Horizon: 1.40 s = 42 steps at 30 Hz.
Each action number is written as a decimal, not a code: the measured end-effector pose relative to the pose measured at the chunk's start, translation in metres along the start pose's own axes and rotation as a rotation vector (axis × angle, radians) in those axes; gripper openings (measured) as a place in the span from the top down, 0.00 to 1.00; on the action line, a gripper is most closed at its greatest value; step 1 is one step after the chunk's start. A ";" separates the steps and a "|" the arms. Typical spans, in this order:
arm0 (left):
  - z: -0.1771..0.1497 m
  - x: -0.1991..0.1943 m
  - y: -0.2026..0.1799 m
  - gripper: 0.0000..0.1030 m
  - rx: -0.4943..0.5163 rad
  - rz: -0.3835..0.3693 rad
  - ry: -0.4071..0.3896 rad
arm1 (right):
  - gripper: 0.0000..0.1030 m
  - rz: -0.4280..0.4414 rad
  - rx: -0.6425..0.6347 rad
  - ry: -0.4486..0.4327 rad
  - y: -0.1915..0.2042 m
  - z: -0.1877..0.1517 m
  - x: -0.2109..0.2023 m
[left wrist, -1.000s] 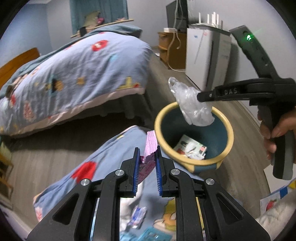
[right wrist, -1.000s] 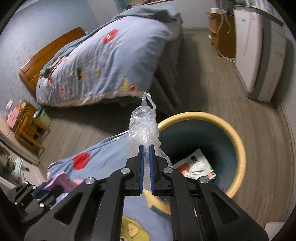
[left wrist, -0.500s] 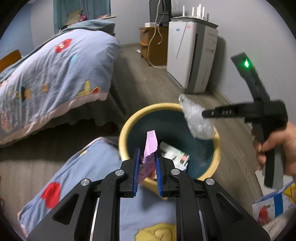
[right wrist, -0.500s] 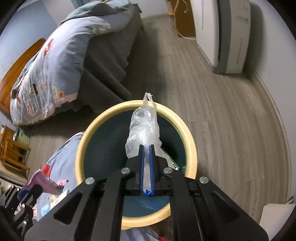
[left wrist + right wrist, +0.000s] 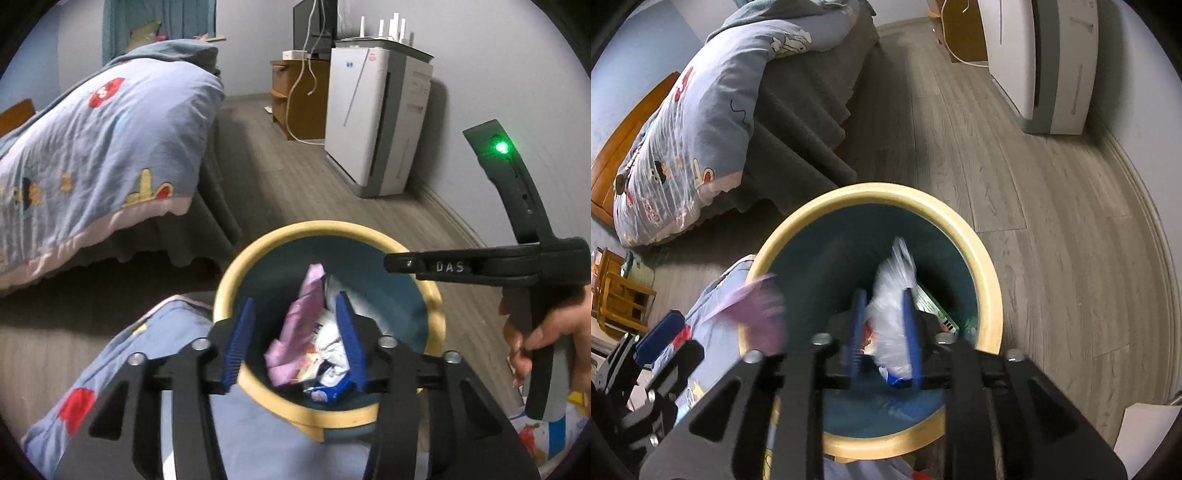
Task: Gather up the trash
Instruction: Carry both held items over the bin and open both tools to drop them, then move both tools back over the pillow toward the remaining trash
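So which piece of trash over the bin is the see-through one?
The clear plastic bag, between the opening jaws of the right gripper. The other piece, between the left gripper's opening jaws, is a pink wrapper. Both are over the yellow-rimmed bin.

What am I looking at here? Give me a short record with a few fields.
place: bedroom, bed on wood floor
bin: yellow-rimmed, teal inside, trash already in it
left gripper: jaws opening over the bin, pink wrapper between them, falling free
right gripper: jaws opening over the bin, clear plastic bag between them
other: white appliance by the wall
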<state>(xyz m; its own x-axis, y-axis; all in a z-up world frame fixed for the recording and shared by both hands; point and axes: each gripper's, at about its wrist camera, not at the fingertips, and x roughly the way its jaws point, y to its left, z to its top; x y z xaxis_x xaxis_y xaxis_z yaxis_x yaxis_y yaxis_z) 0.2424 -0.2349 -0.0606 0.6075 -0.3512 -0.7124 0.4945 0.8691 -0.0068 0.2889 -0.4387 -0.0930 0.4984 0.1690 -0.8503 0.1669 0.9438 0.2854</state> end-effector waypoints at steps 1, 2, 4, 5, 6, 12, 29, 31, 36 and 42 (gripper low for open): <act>-0.001 -0.001 0.002 0.46 0.000 0.012 -0.001 | 0.68 -0.001 -0.001 0.000 0.001 0.001 0.000; -0.002 -0.003 0.004 0.39 -0.001 0.022 -0.003 | 0.66 -0.004 -0.006 0.000 0.002 0.001 0.000; -0.004 -0.008 0.007 0.28 -0.003 0.041 -0.009 | 0.50 -0.014 -0.021 -0.005 0.006 0.000 0.000; -0.005 -0.011 0.008 0.23 -0.002 0.057 -0.013 | 0.48 -0.015 -0.027 -0.009 0.008 0.000 -0.001; -0.007 -0.015 0.009 0.22 0.001 0.073 -0.018 | 0.45 -0.016 -0.033 -0.014 0.010 0.001 -0.003; -0.020 -0.050 0.014 0.11 0.011 0.157 -0.032 | 0.12 -0.005 -0.069 -0.062 0.024 0.003 -0.013; -0.082 -0.183 0.071 0.09 -0.065 0.335 -0.034 | 0.06 0.035 -0.352 -0.132 0.146 -0.037 -0.071; -0.090 -0.197 0.079 0.09 -0.086 0.346 -0.033 | 0.06 0.057 -0.388 -0.143 0.165 -0.047 -0.080; -0.113 -0.231 0.097 0.09 -0.141 0.368 -0.033 | 0.06 0.099 -0.425 -0.134 0.196 -0.074 -0.092; -0.143 -0.263 0.127 0.08 -0.252 0.392 -0.056 | 0.06 0.139 -0.455 -0.108 0.230 -0.117 -0.097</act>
<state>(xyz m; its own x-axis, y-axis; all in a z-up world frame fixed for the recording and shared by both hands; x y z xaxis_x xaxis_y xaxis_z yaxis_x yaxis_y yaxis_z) 0.0568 0.0179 0.0257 0.7545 0.0087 -0.6563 0.0583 0.9951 0.0802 0.1796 -0.2053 0.0036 0.5788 0.2950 -0.7603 -0.2845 0.9467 0.1508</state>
